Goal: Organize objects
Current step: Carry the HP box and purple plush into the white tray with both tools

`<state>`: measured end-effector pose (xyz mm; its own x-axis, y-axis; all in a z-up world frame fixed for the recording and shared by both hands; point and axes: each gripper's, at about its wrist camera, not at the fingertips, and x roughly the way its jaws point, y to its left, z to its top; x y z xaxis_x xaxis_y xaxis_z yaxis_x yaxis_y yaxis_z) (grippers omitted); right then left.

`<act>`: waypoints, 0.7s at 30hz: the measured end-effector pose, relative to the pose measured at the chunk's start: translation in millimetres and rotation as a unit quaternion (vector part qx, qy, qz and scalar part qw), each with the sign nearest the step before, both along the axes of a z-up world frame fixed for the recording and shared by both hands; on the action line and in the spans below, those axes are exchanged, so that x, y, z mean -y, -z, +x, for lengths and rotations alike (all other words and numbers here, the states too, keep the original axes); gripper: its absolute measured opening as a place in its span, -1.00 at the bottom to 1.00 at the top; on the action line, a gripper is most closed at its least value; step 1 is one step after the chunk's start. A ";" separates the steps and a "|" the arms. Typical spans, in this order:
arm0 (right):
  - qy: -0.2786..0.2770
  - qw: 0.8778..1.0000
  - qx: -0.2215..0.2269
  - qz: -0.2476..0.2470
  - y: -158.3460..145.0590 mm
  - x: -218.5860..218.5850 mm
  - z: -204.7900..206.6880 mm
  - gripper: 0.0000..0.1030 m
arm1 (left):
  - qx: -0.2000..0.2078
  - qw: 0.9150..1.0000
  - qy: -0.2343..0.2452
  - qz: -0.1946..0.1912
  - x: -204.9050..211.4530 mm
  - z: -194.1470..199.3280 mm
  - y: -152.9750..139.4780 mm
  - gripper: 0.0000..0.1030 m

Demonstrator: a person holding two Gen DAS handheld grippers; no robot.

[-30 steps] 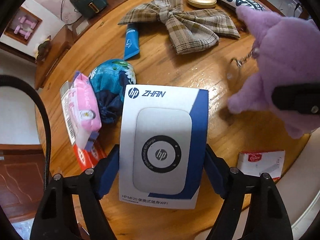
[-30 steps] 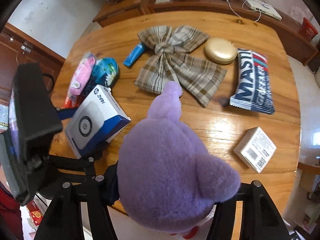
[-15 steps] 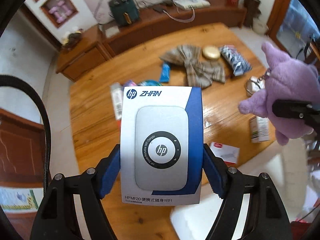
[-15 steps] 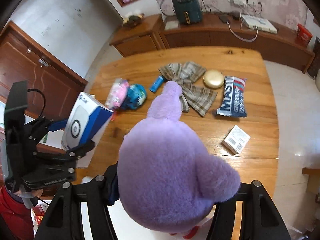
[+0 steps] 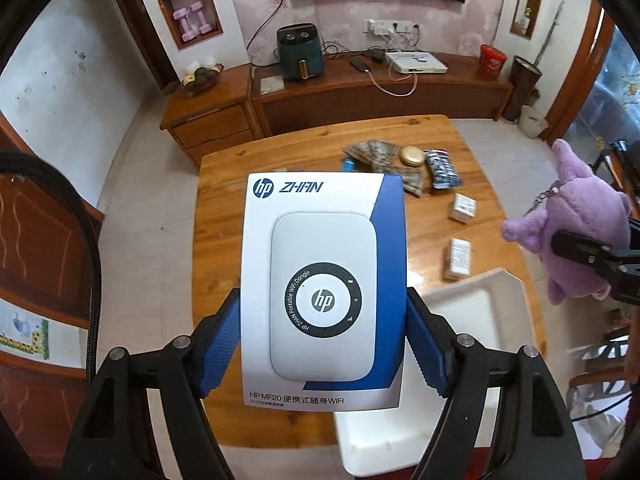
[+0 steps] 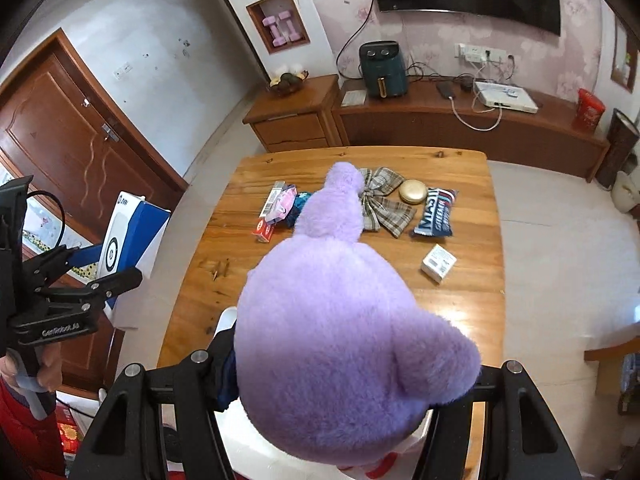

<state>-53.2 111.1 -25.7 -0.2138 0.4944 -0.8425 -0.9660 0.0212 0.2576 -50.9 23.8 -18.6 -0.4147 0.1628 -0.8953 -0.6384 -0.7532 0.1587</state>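
The left gripper (image 5: 324, 344) was clamped on the HP box (image 5: 320, 280), its blue pads (image 5: 218, 344) pressed against the box's two long sides near the lower end, so that the box stood up between the fingers with its printed face toward the camera and most of its length reaching past the tips. The right gripper (image 6: 352, 376) was clenched on the purple plush (image 6: 344, 340), which bulged up and forward out of the jaws, one ear pointing away toward the far edge of the table (image 6: 472, 280). Both things were held in the air, well above the tabletop. In the left view the plush (image 5: 576, 232) hung off to the right, with a small chain at its upper side. In the right view the box (image 6: 128, 236) sat far left, beyond the table's edge. On the table lay a plaid bow (image 6: 384, 200), a gold compact (image 6: 413, 191), a snack bag (image 6: 434, 212), a small white box (image 6: 439, 263), a pink wipes pack (image 6: 282, 204) and a red packet (image 6: 264, 230). A white bin (image 5: 460, 320) stood at the near side of the table, below the left gripper.
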 end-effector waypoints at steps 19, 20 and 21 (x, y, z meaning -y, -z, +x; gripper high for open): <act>0.052 0.992 0.010 -0.114 89.1 85.9 -49.3 0.29 | 0.058 0.998 0.017 -0.021 17.6 62.5 85.7 0.55; 0.057 0.991 0.006 -0.121 97.0 88.0 -49.5 0.29 | 0.061 0.998 0.014 -0.023 18.6 63.5 93.4 0.55; 0.061 0.990 0.013 -0.127 103.4 89.4 -49.9 0.29 | 0.067 0.997 0.011 -0.025 20.5 64.5 102.6 0.55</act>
<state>-103.1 21.7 -129.1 -0.1414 0.2877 -0.9472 -0.9586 0.1993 0.2036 13.6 3.3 -121.3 -0.2885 0.1246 -0.9493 -0.6725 -0.7322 0.1083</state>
